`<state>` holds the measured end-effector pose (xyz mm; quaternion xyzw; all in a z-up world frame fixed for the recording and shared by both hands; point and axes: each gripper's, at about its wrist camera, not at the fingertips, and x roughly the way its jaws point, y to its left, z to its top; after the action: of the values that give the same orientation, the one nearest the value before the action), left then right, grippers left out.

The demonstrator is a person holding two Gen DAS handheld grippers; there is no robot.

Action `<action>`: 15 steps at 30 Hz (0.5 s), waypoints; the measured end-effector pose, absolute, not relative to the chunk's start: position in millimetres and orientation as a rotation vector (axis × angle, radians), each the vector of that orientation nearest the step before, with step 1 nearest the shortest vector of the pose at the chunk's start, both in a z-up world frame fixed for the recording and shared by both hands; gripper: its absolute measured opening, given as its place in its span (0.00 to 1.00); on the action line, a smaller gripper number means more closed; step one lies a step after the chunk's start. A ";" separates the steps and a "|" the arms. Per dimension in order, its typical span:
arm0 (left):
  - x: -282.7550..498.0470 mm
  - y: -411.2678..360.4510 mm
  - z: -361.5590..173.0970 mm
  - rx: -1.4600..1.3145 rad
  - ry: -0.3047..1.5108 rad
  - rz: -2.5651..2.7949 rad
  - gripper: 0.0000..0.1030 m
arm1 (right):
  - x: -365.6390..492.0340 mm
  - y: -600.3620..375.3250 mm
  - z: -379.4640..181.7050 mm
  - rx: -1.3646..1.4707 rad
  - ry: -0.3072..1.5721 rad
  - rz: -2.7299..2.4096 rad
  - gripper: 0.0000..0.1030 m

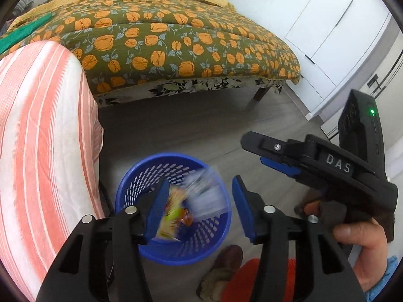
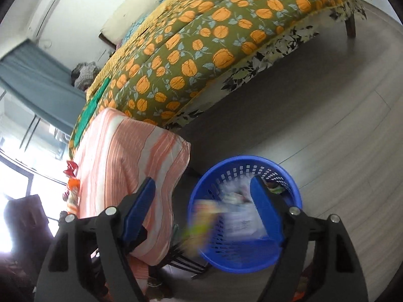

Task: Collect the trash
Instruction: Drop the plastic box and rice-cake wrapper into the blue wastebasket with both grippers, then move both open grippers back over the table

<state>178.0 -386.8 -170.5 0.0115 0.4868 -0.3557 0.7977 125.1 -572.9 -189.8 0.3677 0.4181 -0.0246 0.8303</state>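
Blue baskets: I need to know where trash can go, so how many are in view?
1: the blue basket on the floor beside the striped cushion, below both open grippers. Others may be hidden.

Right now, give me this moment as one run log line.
step: dropping trash | left gripper: open | right gripper: open | wrappers: blurred, at blue basket | basket: on floor beside striped cushion

Blue perforated basket (image 1: pixel 173 249), blurred yellow-green wrapper (image 1: pixel 171 214) inside; olive quilt (image 1: pixel 176 40) with orange flowers; peach-and-white striped cushion (image 1: pixel 42 138); black grippers with blue pads (image 1: pixel 241 209).
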 end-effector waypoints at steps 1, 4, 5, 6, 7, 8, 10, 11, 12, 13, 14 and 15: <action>177.2 -385.0 -167.3 0.015 1.036 -0.765 0.59 | 124.2 -574.1 -187.8 0.784 0.880 -0.057 0.74; 170.0 -373.5 -148.7 0.003 0.978 -0.770 0.67 | 122.5 -573.6 -180.1 0.761 0.867 -0.074 0.79; 165.3 -366.4 -140.4 0.007 0.955 -0.771 0.68 | 122.8 -572.0 -177.9 0.746 0.864 -0.077 0.79; 161.0 -359.2 -133.5 0.010 0.938 -0.771 0.70 | 123.3 -566.5 -172.8 0.711 0.861 -0.083 0.80; 157.8 -353.1 -128.8 0.011 0.927 -0.769 0.72 | 124.6 -562.9 -170.4 0.686 0.860 -0.087 0.81; 153.1 -343.5 -123.7 0.008 0.916 -0.765 0.73 | 125.7 -557.2 -166.6 0.652 0.857 -0.090 0.82; 141.5 -310.9 -116.4 0.000 0.900 -0.744 0.77 | 127.9 -535.5 -154.5 0.541 0.841 -0.085 0.83; 137.2 -296.2 -115.4 -0.001 0.900 -0.730 0.77 | 128.6 -523.9 -149.3 0.486 0.833 -0.078 0.83; 130.7 -271.9 -116.4 0.002 0.902 -0.705 0.78 | 128.8 -501.6 -142.0 0.397 0.823 -0.057 0.84; 127.4 -254.8 -118.3 0.009 0.908 -0.683 0.78 | 128.2 -487.9 -139.5 0.350 0.819 -0.034 0.84; 124.8 -232.4 -122.3 0.022 0.918 -0.645 0.78 | 127.0 -464.4 -136.0 0.282 0.815 0.010 0.84; 123.8 -215.9 -124.8 0.034 0.926 -0.612 0.78 | 125.7 -449.5 -135.4 0.245 0.814 0.040 0.84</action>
<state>123.8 -215.9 -124.8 0.0163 0.4396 -0.2904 0.8498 125.7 -449.5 -135.4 0.1189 0.3950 0.0196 0.9107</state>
